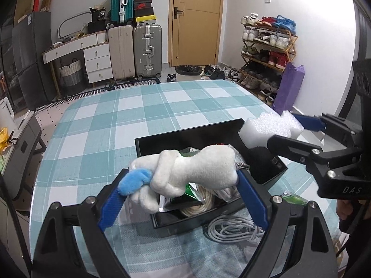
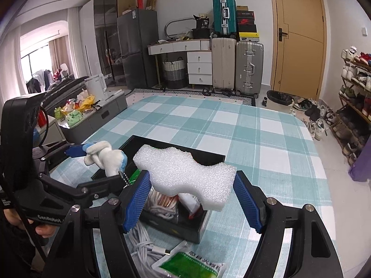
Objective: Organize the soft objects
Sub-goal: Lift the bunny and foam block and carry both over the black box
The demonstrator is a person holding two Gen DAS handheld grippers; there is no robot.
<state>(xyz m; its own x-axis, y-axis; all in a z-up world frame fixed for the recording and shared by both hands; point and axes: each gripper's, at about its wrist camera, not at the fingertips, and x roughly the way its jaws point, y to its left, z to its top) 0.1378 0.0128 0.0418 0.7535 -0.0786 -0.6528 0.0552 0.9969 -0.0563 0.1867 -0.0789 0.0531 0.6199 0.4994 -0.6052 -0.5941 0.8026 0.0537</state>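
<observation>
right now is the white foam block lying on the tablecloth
No, the foam block is held between the right gripper's blue pads above the black box.

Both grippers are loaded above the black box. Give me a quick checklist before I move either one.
1. Left gripper clamped on plush toy: ok.
2. Right gripper clamped on white foam piece: ok.
3. Both items lifted clear of the black box: ok.
4. Grippers apart, not touching: ok.
5. Checked tablecloth beyond the box free for set-down: ok.
6. Toy's bead chain free of the box contents: cannot tell.
</observation>
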